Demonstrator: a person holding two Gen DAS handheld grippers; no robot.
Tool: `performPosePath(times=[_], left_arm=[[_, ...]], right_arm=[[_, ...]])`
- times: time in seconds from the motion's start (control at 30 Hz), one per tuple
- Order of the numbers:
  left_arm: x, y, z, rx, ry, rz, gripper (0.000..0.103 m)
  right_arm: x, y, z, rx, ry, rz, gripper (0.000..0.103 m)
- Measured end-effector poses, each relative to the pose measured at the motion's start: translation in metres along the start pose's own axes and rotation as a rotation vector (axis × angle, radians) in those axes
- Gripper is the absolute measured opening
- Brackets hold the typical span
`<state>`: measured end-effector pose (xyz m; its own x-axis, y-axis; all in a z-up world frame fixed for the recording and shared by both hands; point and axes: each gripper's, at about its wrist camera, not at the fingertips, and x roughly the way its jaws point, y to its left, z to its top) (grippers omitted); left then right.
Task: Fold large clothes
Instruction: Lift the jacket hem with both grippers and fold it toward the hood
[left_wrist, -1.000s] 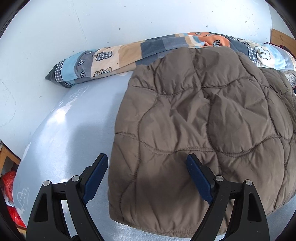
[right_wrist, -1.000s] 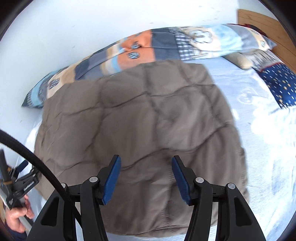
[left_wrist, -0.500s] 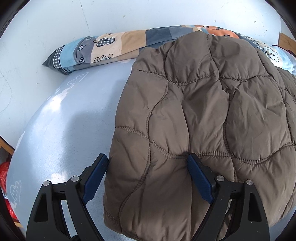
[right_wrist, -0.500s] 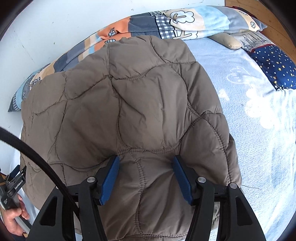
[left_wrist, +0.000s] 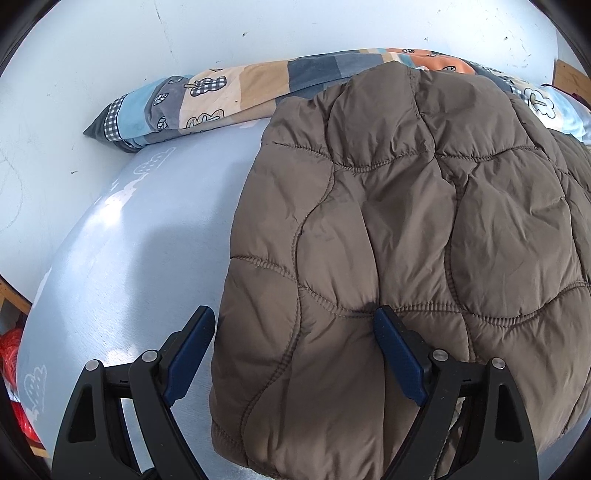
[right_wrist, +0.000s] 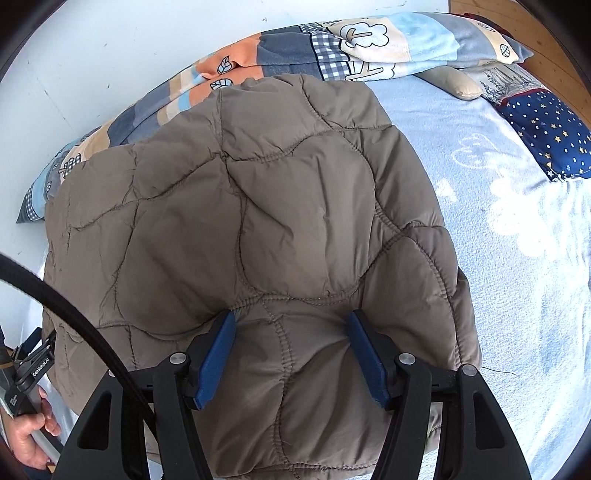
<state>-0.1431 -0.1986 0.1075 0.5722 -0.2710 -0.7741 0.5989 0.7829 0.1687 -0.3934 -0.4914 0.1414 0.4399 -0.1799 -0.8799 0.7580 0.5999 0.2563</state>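
A brown quilted jacket (left_wrist: 406, 221) lies folded and puffy on the pale blue bed sheet (left_wrist: 147, 240). My left gripper (left_wrist: 293, 314) is open wide and straddles the jacket's left edge: one fingertip is over bare sheet, the other rests on the fabric. In the right wrist view the jacket (right_wrist: 277, 203) fills the middle. My right gripper (right_wrist: 291, 316) points down onto its near part with jaws opening. Quilted fabric bulges between the fingertips, which touch it without pinching.
A rolled patchwork quilt (left_wrist: 221, 96) runs along the white wall behind the jacket. A navy starred pillow (right_wrist: 546, 129) and a beige cushion (right_wrist: 454, 81) lie far right by a wooden headboard (right_wrist: 517, 22). A black cable (right_wrist: 74, 314) and a person's hand (right_wrist: 29, 439) show low left.
My right gripper has come down onto the jacket and its jaws stand a little wider. In the left wrist view the jacket's edge sits closer between the fingers.
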Motion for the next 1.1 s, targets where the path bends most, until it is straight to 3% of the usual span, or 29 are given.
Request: performPosePath(times=[0.17,0.3,0.43,0.63,0.77,0.9,0.97,1.1], left_arm=[[-0.007,0.002,0.003,-0.004,-0.008,0.000,0.088],[-0.008,0.019,0.009,-0.060,-0.033,0.016,0.088],[0.010,0.036,0.012,-0.140,0.045,-0.040,0.088],[0.026,0.036,0.011,-0.158,0.095,-0.064,0.088],[0.038,0.047,0.012,-0.227,0.149,-0.129,0.088],[0.038,0.079,0.017,-0.353,0.215,-0.271,0.088],[0.033,0.102,0.018,-0.425,0.209,-0.338,0.088],[0.033,0.144,0.012,-0.481,0.194,-0.352,0.088]], right_arm=[[-0.016,-0.004,0.005,0.021,-0.046,0.044,0.068],[-0.027,-0.015,0.010,0.043,-0.104,-0.001,0.068],[-0.010,-0.032,0.011,0.102,-0.034,0.015,0.068],[0.008,-0.033,0.012,0.094,0.005,0.013,0.069],[0.013,-0.038,0.013,0.107,0.018,0.033,0.070],[0.007,-0.037,0.016,0.100,0.019,0.043,0.071],[-0.003,-0.040,0.016,0.114,0.005,0.095,0.071],[-0.028,-0.055,0.020,0.134,-0.049,0.164,0.071]])
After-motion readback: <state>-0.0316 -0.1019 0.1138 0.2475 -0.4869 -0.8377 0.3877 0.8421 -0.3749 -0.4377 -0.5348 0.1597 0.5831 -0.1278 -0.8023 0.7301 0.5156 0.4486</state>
